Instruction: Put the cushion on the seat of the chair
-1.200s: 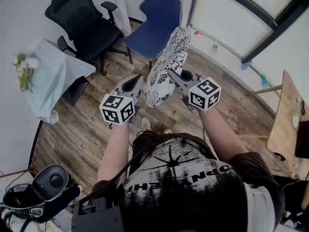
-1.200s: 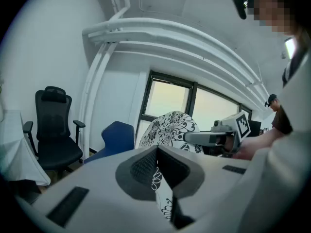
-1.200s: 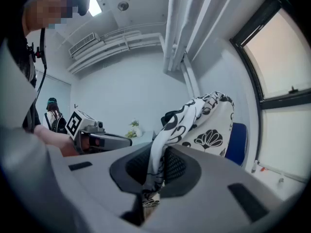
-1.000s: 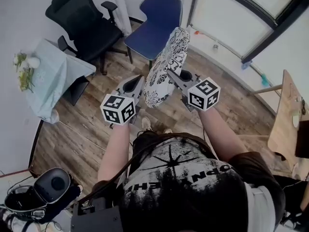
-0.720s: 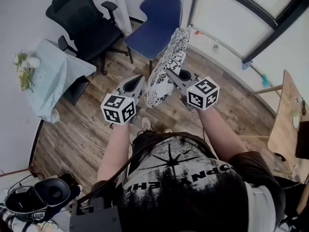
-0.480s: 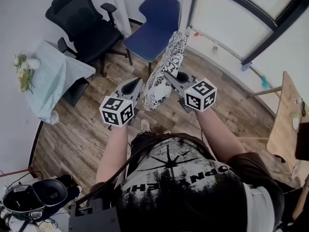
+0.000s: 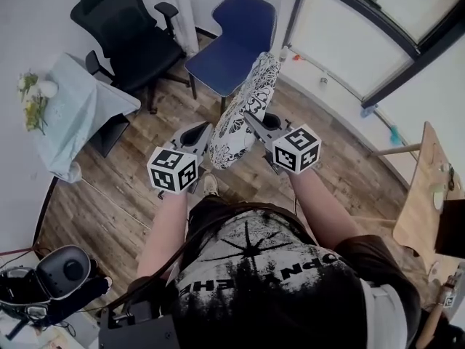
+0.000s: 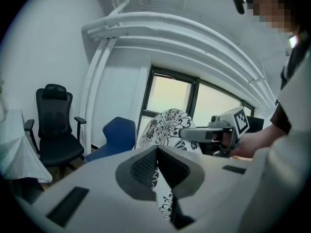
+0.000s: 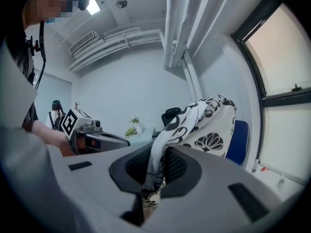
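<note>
Overhead, the cushion (image 7: 245, 107), white with a black floral print, hangs on edge in mid-air between the two grippers, well short of the blue chair (image 7: 234, 38) that stands ahead by the window (image 7: 349, 31). The left gripper (image 7: 197, 132) has its jaws pinched narrowly on the cushion's lower edge; the left gripper view shows patterned fabric caught in the slit between them. The right gripper (image 7: 256, 119) is likewise closed to a thin gap on a fold of the cover, which the right gripper view shows rising from between its pads (image 9: 179, 166). The blue chair's seat is bare, so the placing step is judged not yet begun.

Risks: both holds are on thin fabric at the edge, not on the cushion's bulk, so the cover could slip from one pinch and leave the cushion swinging from the other. Held upright, it may land on edge against the backrest and tip off unless laid flat. A black office chair (image 7: 127, 38) stands just beside the target; drifting left would bring the cushion to the wrong seat.
</note>
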A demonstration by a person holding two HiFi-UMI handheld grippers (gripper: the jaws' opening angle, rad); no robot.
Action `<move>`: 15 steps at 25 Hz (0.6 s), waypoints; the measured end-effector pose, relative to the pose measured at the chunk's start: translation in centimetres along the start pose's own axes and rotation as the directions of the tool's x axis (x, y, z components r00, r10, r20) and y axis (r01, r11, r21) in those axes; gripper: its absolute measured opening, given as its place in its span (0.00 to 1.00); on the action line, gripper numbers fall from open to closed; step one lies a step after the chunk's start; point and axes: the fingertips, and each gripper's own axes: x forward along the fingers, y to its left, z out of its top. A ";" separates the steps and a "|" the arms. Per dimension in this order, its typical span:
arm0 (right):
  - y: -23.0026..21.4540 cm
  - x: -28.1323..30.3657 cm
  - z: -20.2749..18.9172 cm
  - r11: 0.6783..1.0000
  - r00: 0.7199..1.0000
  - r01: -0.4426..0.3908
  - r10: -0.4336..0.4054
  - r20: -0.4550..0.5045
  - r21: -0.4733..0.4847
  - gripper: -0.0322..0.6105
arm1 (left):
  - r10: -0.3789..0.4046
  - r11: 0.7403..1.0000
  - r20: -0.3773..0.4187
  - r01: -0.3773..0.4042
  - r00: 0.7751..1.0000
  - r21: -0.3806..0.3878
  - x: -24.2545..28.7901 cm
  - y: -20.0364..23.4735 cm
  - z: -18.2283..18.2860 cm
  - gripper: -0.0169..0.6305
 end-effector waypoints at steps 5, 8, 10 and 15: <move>-1.2 2.3 0.5 1.000 1.000 0.009 -0.009 -0.007 -0.008 0.10 | -0.007 1.000 -0.005 0.007 1.000 0.000 1.3 2.2 0.7 0.05; -2.4 3.7 1.1 1.000 1.000 0.025 -0.025 -0.001 -0.002 0.10 | -0.022 1.000 -0.007 0.022 1.000 -0.001 2.4 3.7 1.5 0.05; -3.2 5.0 1.6 0.999 0.999 0.037 -0.037 0.006 0.006 0.10 | -0.034 0.999 -0.007 0.034 0.999 0.003 3.2 4.9 2.3 0.05; -4.9 7.9 2.2 0.996 0.997 0.079 -0.079 0.005 0.027 0.10 | -0.076 0.997 -0.022 0.076 0.997 0.004 5.3 7.6 3.6 0.05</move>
